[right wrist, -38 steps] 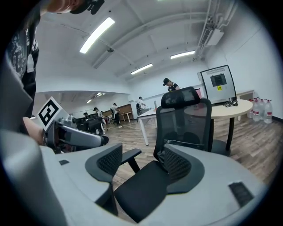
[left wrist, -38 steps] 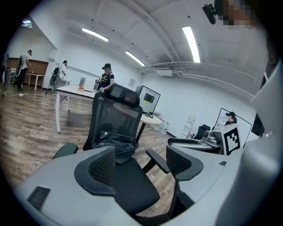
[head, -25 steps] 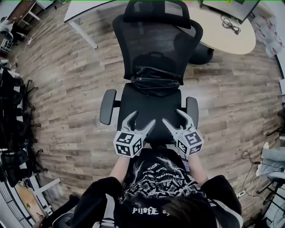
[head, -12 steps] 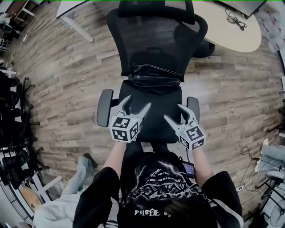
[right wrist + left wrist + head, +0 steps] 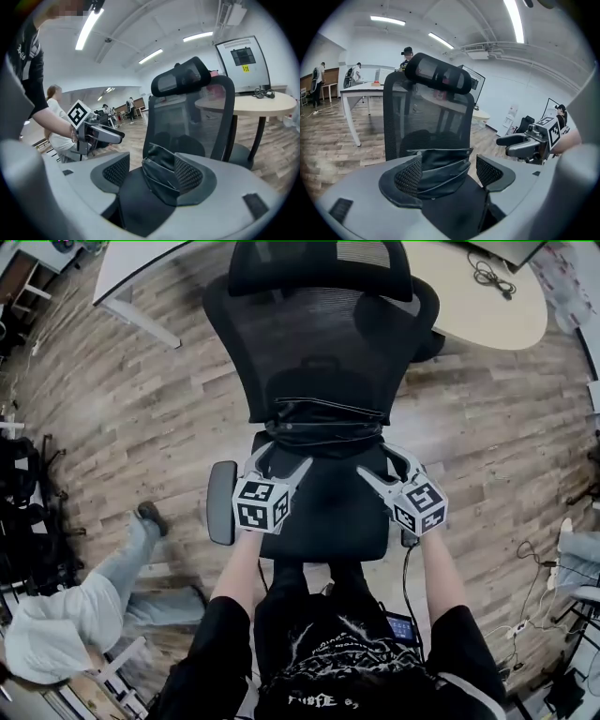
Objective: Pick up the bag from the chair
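The bag (image 5: 325,423) lies crosswise on the chair (image 5: 323,517), just ahead. The left gripper (image 5: 286,457) and right gripper (image 5: 380,461), both spread and empty, face its two ends, equally near.

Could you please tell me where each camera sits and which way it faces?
Head view: on the person's head, looking steeply down at chair, bag, forearms, left tool, right tool.
Left gripper view: on left tool, facing bag past open jaws; right tool at right.
Right gripper view: on right tool, facing bag; left tool at left.
Shared: the bag.
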Tool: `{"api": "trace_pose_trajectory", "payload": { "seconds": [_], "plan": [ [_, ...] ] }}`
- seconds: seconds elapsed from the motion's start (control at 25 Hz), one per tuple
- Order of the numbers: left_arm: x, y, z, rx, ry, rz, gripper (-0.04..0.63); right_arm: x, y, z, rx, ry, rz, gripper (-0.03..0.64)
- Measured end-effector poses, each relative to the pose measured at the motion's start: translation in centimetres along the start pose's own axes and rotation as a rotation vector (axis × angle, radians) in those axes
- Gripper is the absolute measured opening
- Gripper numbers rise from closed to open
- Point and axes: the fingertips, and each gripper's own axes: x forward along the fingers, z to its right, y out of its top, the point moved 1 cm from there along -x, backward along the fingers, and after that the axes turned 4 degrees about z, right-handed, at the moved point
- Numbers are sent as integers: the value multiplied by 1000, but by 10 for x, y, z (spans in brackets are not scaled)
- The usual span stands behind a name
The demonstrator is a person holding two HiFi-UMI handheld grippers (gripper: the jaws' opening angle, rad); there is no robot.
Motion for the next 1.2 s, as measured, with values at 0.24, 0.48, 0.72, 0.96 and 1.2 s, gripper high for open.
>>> {"api": "trace_pose_trajectory", "payload": {
  "seconds": [0.24,0.48,0.72,0.96,1.2],
  "plan": [
    [50,-12,-46,-11,-72,2,370,41,-14,57,-48,-86,-27,295],
    [87,-22,-89,-1,-47,-47,370,64,-22,98,-171,-103,-73,295],
    [126,-26,-121,84,-135,-116,370,90,-37,135,-206,-77,-140,295],
    [159,-41,-138,138,-179,-168,370,109,-67,155,-327,7,-249,295],
    [183,-68,-145,147,-289,-247,370,128,-96,167,-302,93,-328,295]
  ]
}}
